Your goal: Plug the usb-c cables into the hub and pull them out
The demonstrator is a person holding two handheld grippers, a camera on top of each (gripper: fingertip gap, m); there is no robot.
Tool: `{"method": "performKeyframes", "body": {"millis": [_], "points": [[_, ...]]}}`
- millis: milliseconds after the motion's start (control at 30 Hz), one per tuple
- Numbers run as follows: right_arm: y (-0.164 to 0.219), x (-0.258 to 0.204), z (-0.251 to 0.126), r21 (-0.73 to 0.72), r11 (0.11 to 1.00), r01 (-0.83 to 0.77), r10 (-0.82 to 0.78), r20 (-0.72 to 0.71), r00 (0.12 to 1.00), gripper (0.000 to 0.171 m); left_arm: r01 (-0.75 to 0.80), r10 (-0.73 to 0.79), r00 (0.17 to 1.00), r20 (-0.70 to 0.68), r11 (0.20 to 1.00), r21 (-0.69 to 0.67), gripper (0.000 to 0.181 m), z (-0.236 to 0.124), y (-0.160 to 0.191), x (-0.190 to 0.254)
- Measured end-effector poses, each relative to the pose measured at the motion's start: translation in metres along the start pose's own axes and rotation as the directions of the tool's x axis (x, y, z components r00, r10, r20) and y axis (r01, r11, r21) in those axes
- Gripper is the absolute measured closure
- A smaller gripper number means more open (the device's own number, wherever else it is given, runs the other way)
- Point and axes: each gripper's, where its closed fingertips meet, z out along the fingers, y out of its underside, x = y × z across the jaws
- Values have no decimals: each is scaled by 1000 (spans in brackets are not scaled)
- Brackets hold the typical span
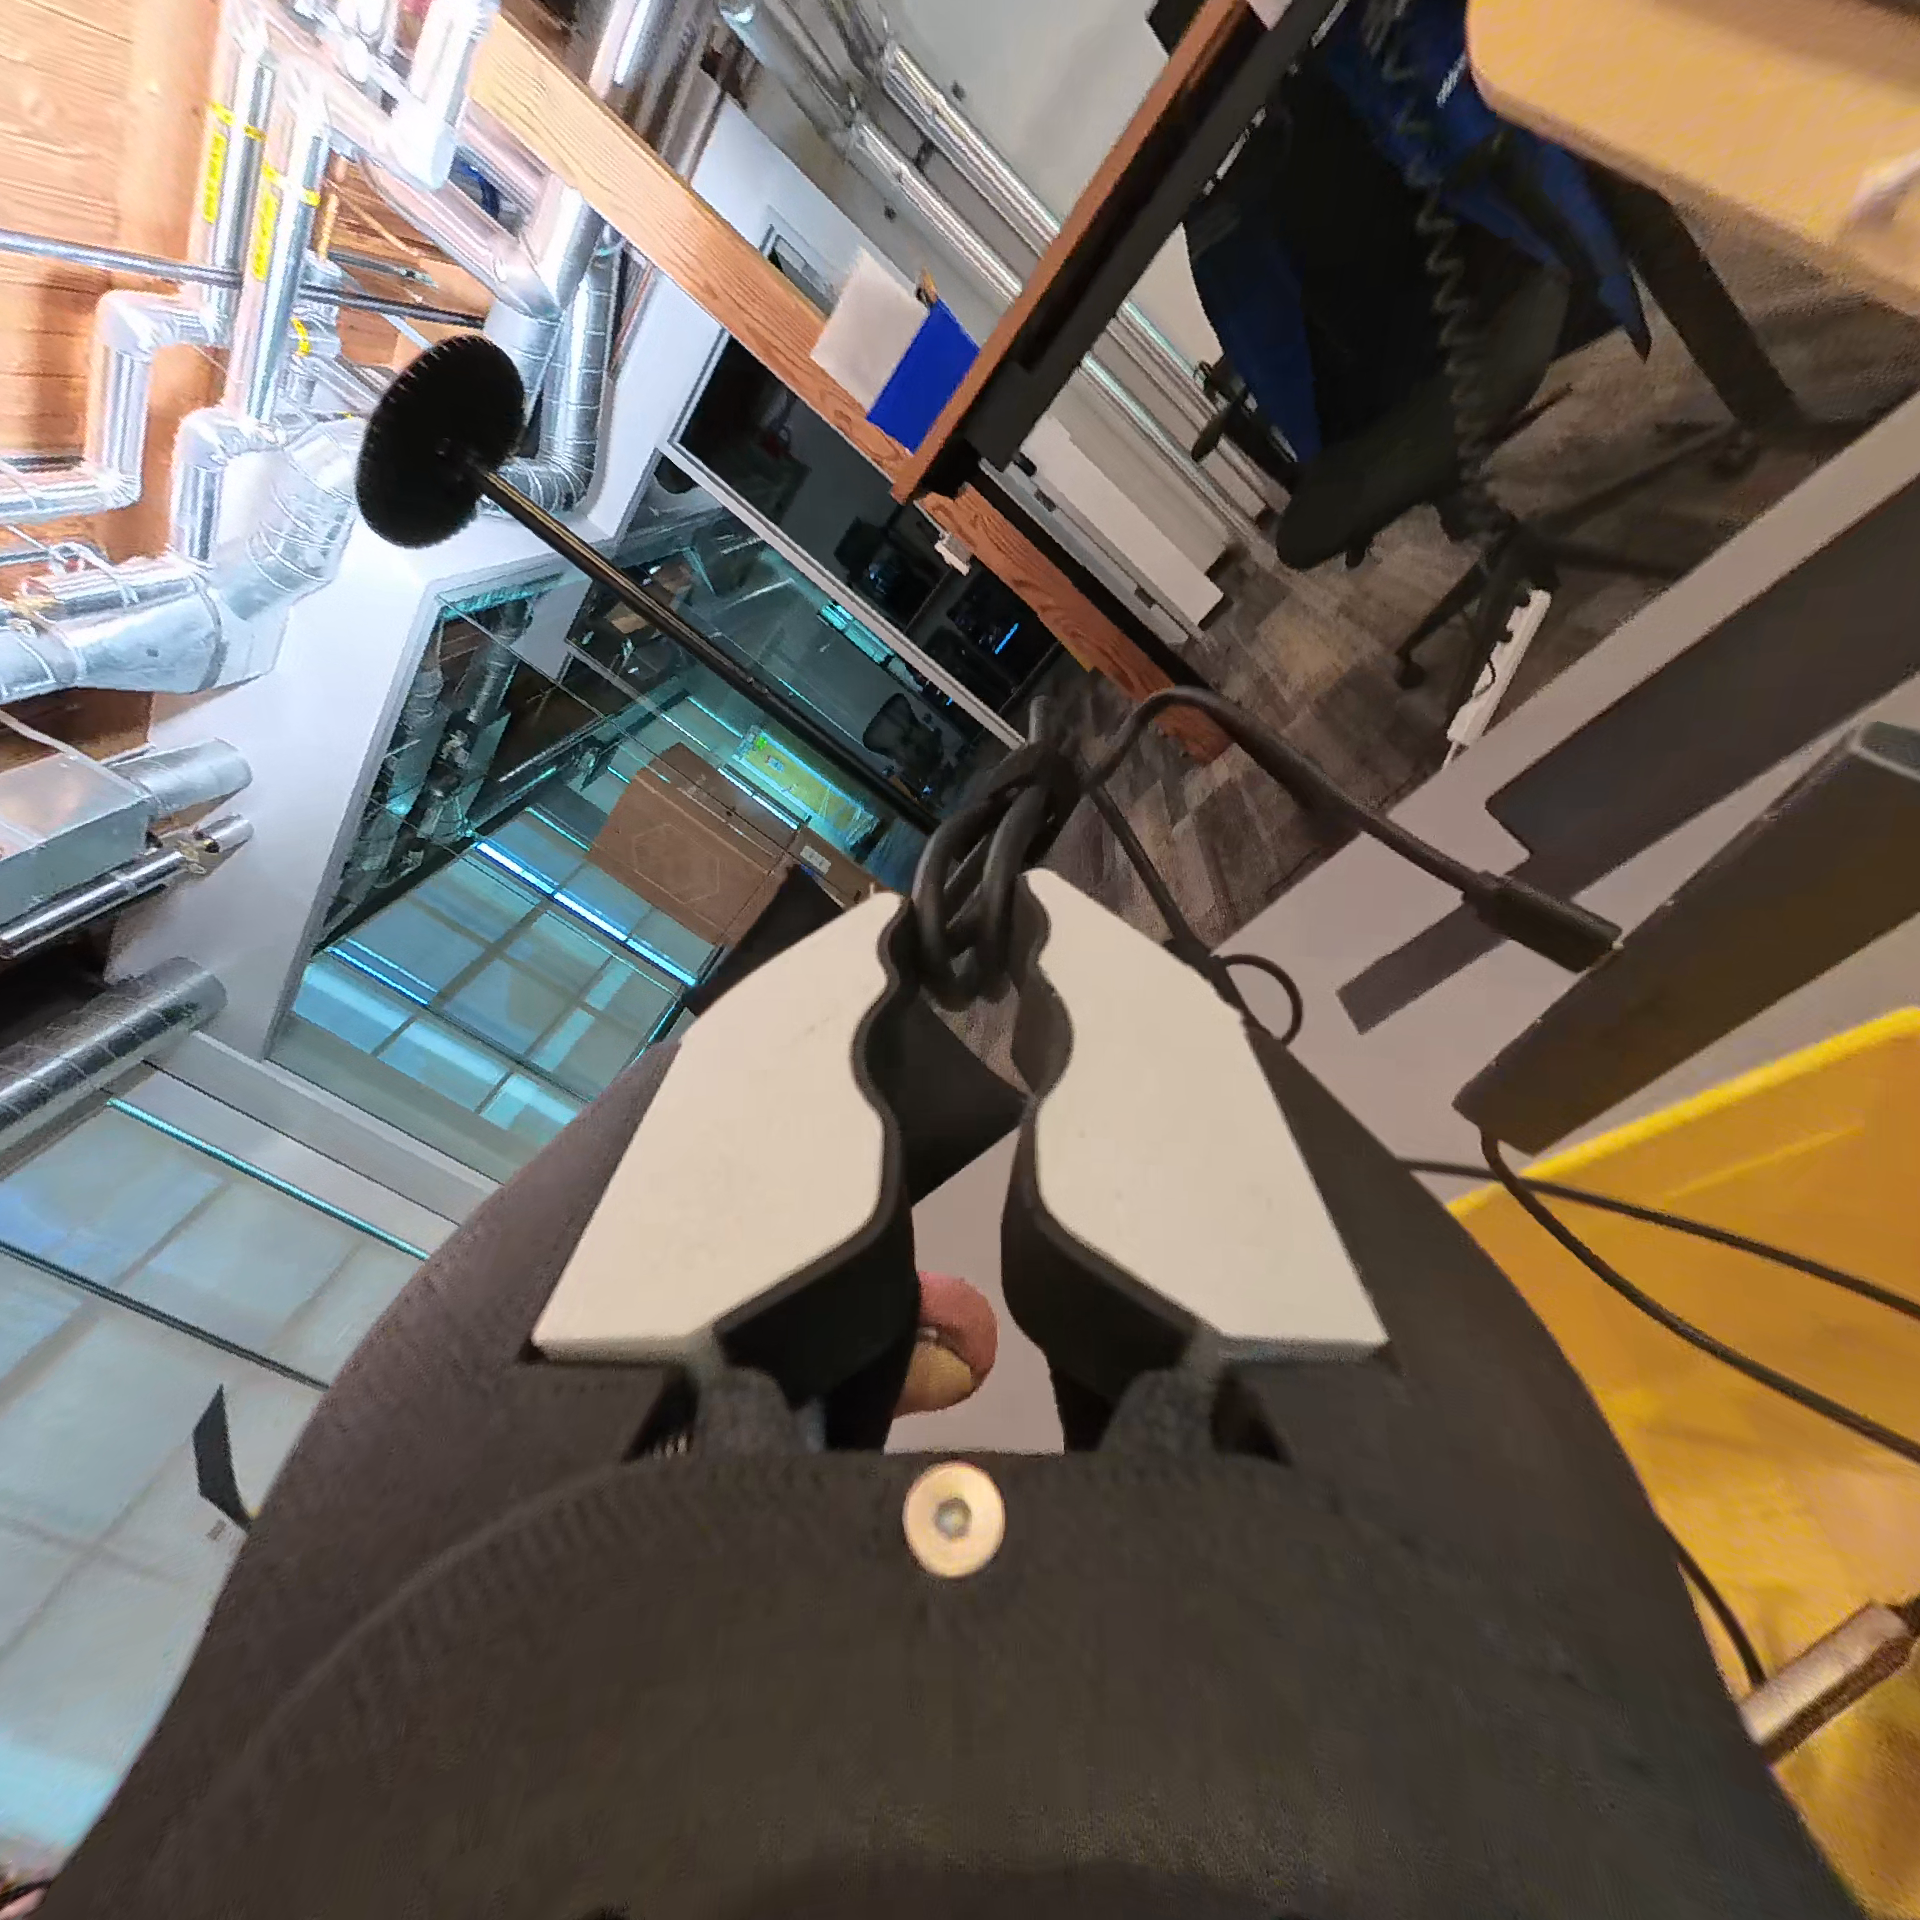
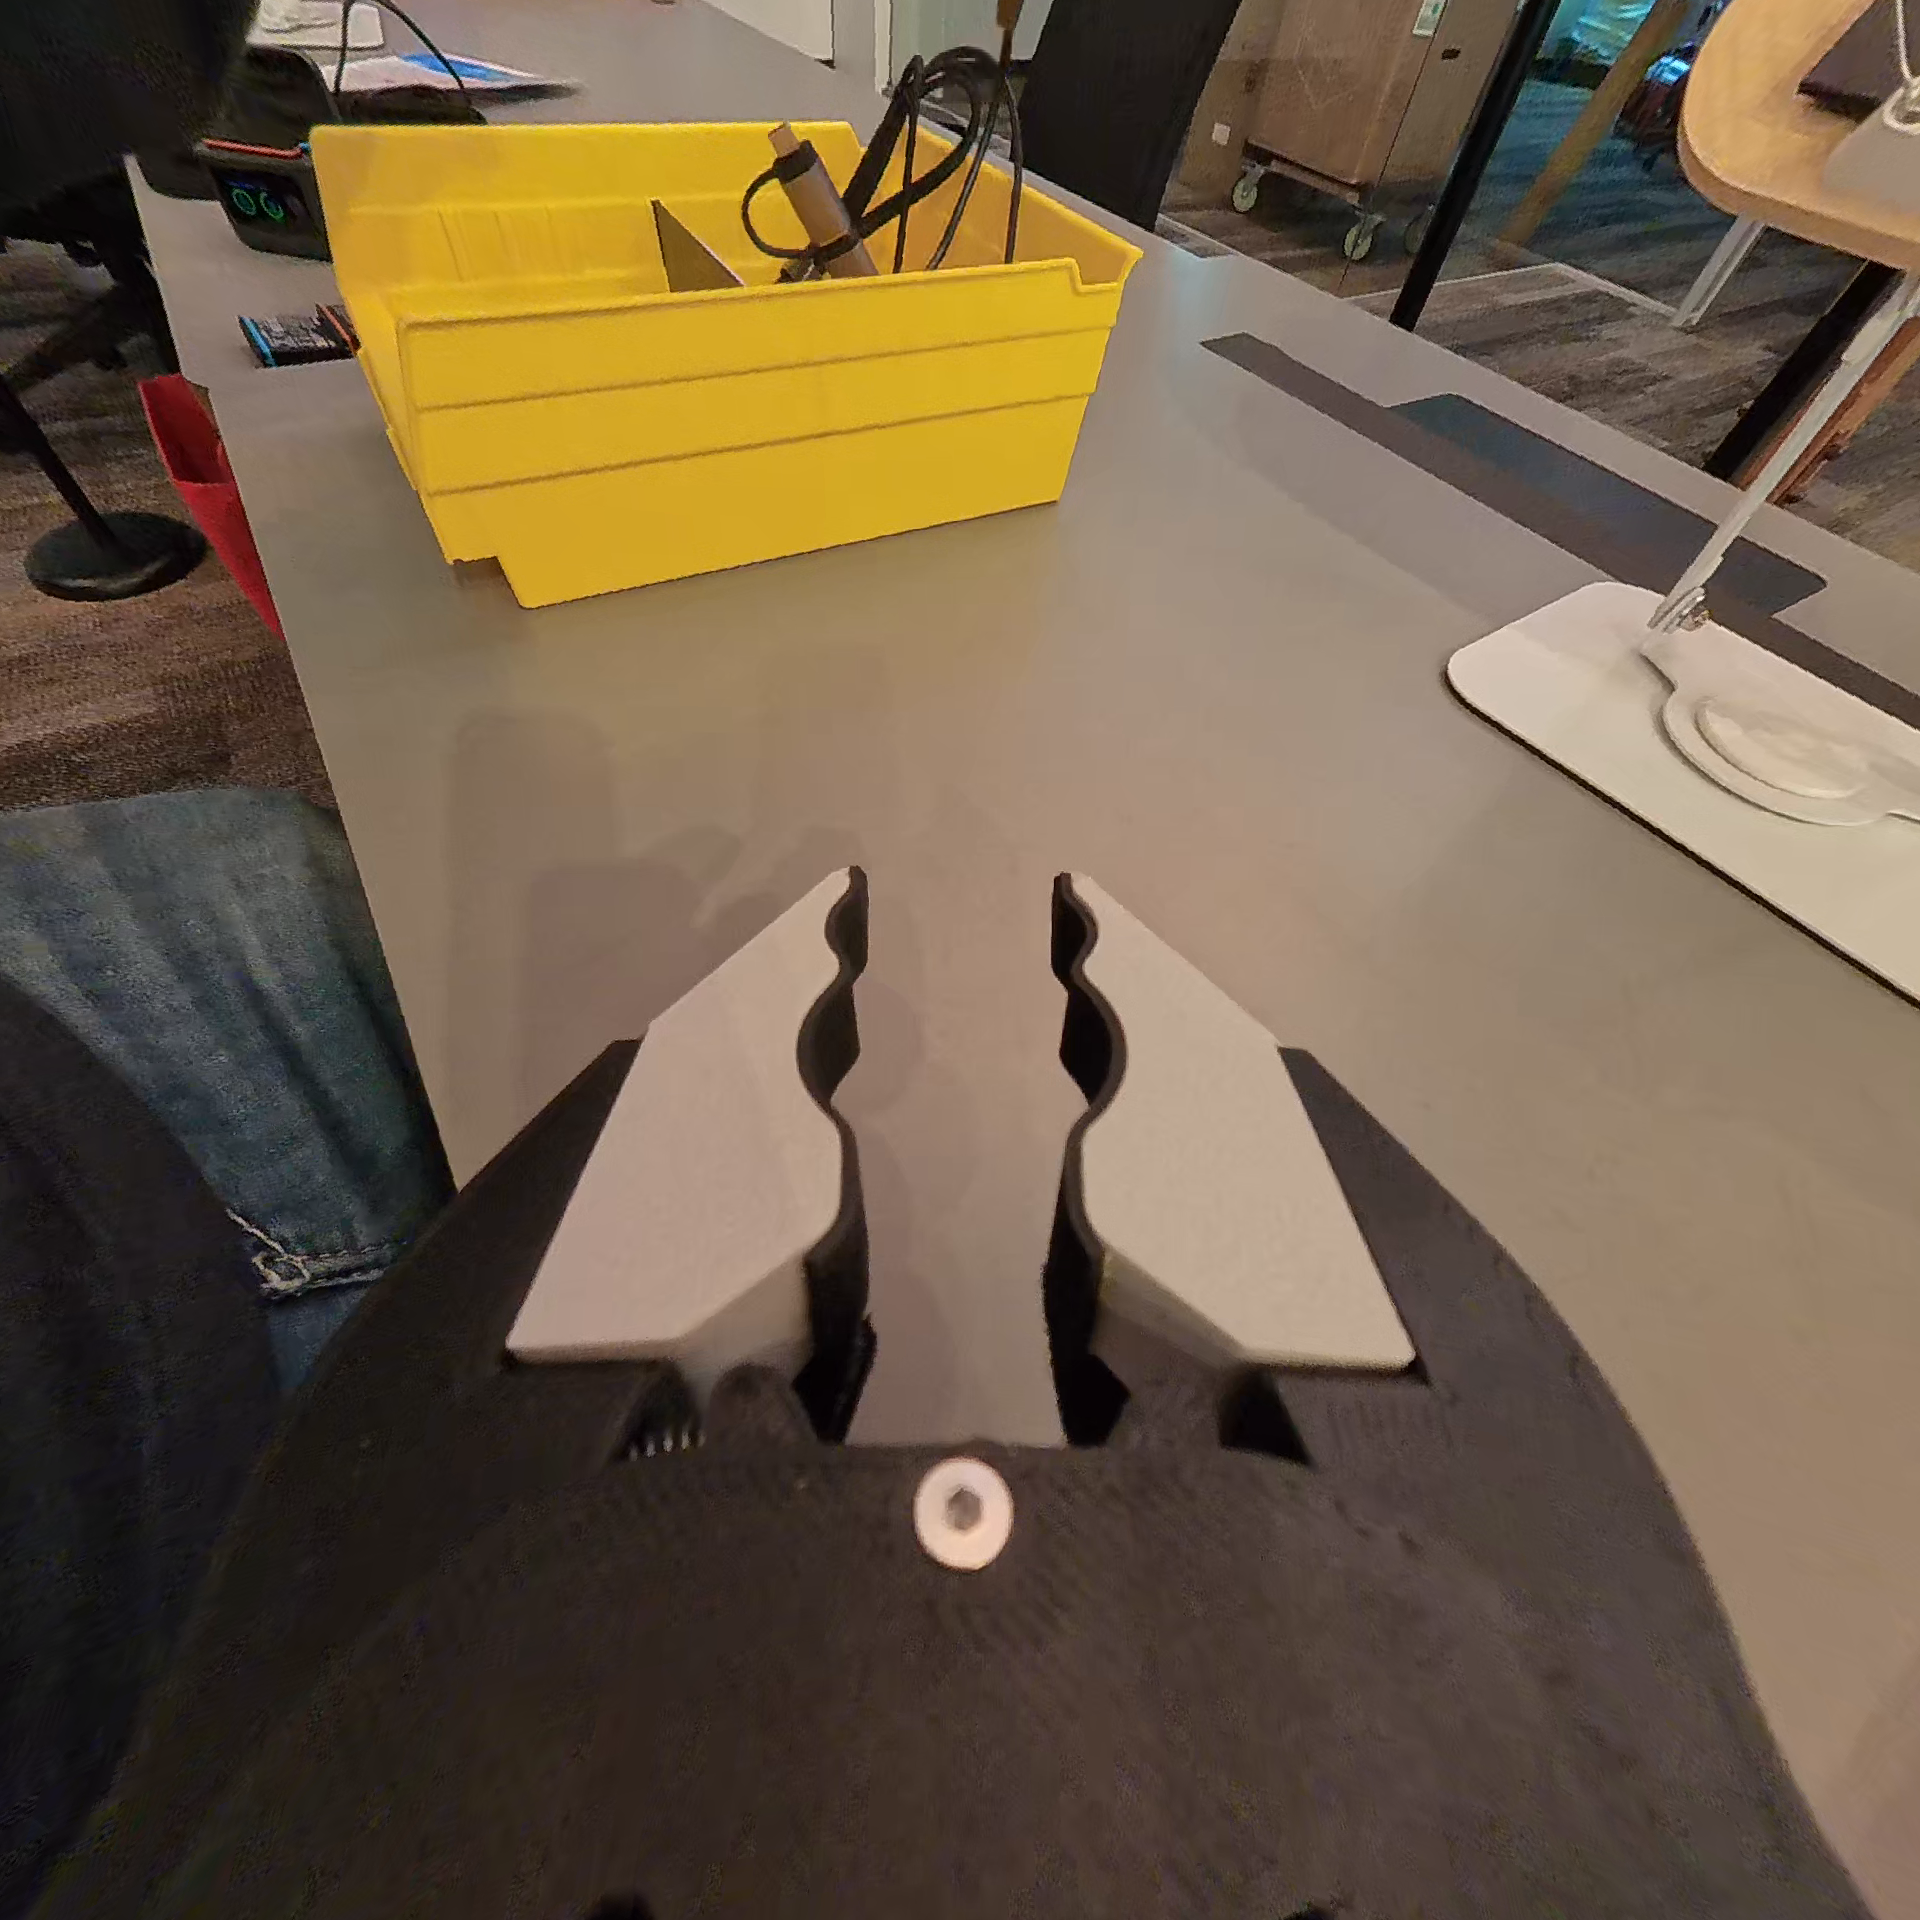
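While the left gripper (image 1: 961,935) is clamped on a coiled bundle of black cable (image 1: 977,883) and lifted with it above the yellow bin (image 1: 1714,1299), nothing looks plugged in yet, so I judge the task barely begun: a cable is only being fetched. One plug end (image 1: 1538,920) of that cable hangs free to the right, not in any port. In the right wrist view the right gripper (image 2: 958,904) hovers low over the bare near part of the grey table (image 2: 1195,727), its fingers apart and holding nothing. The bin sits at the far left of the table, and a grey stick-shaped device (image 2: 821,203), which may be the hub, leans inside it among the dark leads; I cannot be sure. All plugging and all pulling remain. Counted: two grippers, one bin, one held bundle, one likely hub; the number of separate cables cannot be told. A white stand base (image 2: 1621,707) lies at the right.
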Motion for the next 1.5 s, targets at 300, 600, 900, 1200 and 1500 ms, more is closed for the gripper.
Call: {"method": "performKeyframes", "body": {"millis": [300,600,900,1200,1500], "points": [[-2,-1,-1,4,1000,12,-12,-8,1000,138,90,-92,996,23,993,71,168,4,-37,-23],[-4,-3,0,9,1000,9,-9,-13,1000,135,139,-148,987,62,981,132,171,7,-67,-57],[-10,0,-1,38,999,7,-6,-23,1000,127,185,-197,980,32,958,221,172,-14,-113,-79],[-32,27,-14,198,963,-185,182,33,983,116,259,-169,952,-255,888,380,172,-74,-191,-6],[-120,71,-70,490,805,-335,284,178,942,128,173,117,844,-524,865,471,172,-117,-217,122]]}}
